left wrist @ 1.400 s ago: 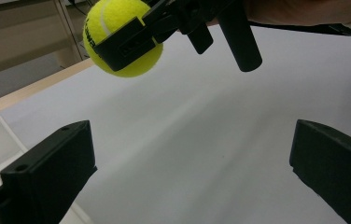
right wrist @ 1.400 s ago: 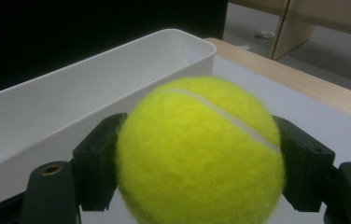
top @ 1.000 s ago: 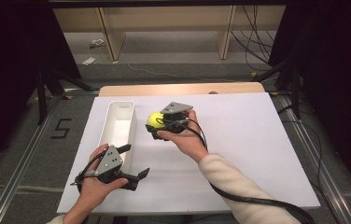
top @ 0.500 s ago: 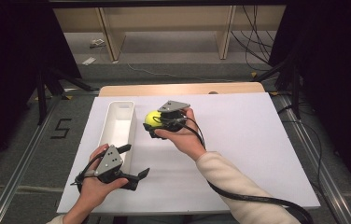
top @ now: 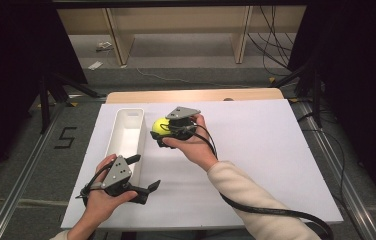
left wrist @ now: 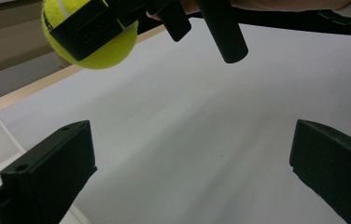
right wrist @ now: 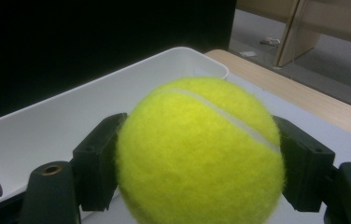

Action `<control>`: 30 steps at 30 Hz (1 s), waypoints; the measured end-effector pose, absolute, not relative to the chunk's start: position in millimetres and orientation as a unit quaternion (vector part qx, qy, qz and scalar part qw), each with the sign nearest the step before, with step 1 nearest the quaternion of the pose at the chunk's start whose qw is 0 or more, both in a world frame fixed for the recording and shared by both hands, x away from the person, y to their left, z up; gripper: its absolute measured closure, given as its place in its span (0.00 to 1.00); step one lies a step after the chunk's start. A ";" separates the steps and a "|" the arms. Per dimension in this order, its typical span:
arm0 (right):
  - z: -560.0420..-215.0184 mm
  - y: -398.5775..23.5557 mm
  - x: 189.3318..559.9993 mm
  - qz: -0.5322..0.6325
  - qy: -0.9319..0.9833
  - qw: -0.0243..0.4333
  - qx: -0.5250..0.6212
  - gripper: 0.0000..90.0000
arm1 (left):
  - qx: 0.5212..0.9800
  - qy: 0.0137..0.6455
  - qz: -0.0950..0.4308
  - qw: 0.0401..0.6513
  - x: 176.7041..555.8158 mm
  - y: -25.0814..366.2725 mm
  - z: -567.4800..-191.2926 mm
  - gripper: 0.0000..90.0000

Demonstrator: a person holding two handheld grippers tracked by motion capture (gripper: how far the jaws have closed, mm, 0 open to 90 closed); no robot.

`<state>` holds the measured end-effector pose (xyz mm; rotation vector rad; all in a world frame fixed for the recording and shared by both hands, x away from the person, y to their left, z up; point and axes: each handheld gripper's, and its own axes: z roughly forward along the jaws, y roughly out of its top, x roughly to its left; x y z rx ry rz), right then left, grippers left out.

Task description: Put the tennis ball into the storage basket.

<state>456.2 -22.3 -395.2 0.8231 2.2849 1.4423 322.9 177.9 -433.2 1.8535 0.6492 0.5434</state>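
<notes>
A person's right gripper (top: 160,131) clamps a fuzzy yellow-green tennis ball (top: 160,125) between its two black jaws, one pressed against each side of the ball (right wrist: 199,151) in the right gripper view. The ball is held above the white table sheet (top: 256,150), just beside the long white plastic bin (top: 126,131); whether it hangs over the bin's rim is hard to judge from above. Nearer the table's front edge, the left gripper (top: 141,175) rests in the other hand with its jaws spread wide and nothing between them. Beyond the sheet runs a strip of pale wooden tabletop (top: 196,95).
</notes>
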 end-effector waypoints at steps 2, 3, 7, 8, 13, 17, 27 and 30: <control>-394.5 -21.3 456.1 0.504 0.798 0.158 0.288 0.30 | 0.775 0.271 0.226 0.524 322.7 177.8 -433.2 0.00; -394.2 -20.9 456.3 0.505 0.798 0.158 0.288 0.30 | 0.775 0.271 0.226 0.524 322.7 177.8 -433.2 0.00; -394.1 -19.7 457.0 0.505 0.798 0.157 0.289 0.30 | 0.775 0.272 0.225 0.524 322.5 177.7 -433.2 0.00; -394.2 -19.4 457.1 0.505 0.798 0.157 0.289 0.30 | 0.775 0.272 0.224 0.524 322.4 177.6 -433.1 0.00; -393.8 -18.0 457.3 0.504 0.799 0.155 0.287 0.30 | 0.775 0.272 0.224 0.524 322.4 177.3 -433.2 0.00; -393.0 -16.3 458.2 0.505 0.799 0.157 0.287 0.30 | 0.775 0.273 0.223 0.524 322.4 177.4 -433.3 0.00; -391.2 -10.5 458.8 0.504 0.802 0.154 0.283 0.30 | 0.799 0.188 0.289 0.492 334.3 185.8 -426.0 0.00; -390.8 -8.7 459.5 0.505 0.801 0.156 0.282 0.30 | 0.777 0.272 0.218 0.524 321.6 177.0 -433.3 0.00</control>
